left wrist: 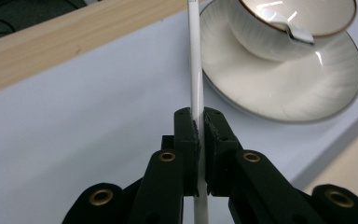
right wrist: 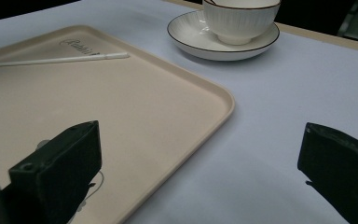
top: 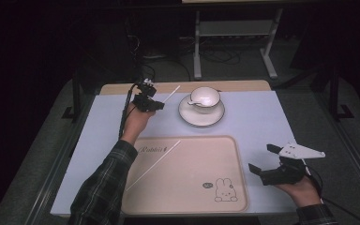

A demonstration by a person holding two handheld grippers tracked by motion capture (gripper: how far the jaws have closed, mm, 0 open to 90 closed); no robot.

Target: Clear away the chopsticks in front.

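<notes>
Stick (left wrist: 196, 70), thin and white, pinched between the pressed-together jaws of the left tool (left wrist: 199, 122); it runs up past the jaw tips toward the saucer (left wrist: 279, 88) and down out of the bottom of the left gripper view. In the high view the left tool (top: 146, 99) sits at the far left part of the worktop (top: 258, 112), just left of the saucer (top: 187, 117), with the stick (top: 171, 93) angling up-right toward the worktop's wooden far edge. Cup (top: 204, 98) stands upright on the saucer, white with a dark rim line; a small white piece rests on the cup's rim in the left gripper view, can't tell what it is.

2nd white stick (top: 152, 165) lies flat on the beige tray (top: 225, 145), diagonal across its left half, upper end near the "Rabbit" print. Tray has a bunny drawing at its near right corner. In the right gripper view that stick (right wrist: 56, 59) lies near the tray's (right wrist: 177, 93) far edge, with cup (right wrist: 240, 18) and saucer (right wrist: 191, 32) beyond, apart from the tray.

Right tool (top: 268, 161) is held right of the tray, above the worktop near its right edge, jaws spread wide, nothing between them. Right tool (right wrist: 200, 158) jaws straddle the tray's right rim and bare worktop. Plaid sleeve on the left forearm.
</notes>
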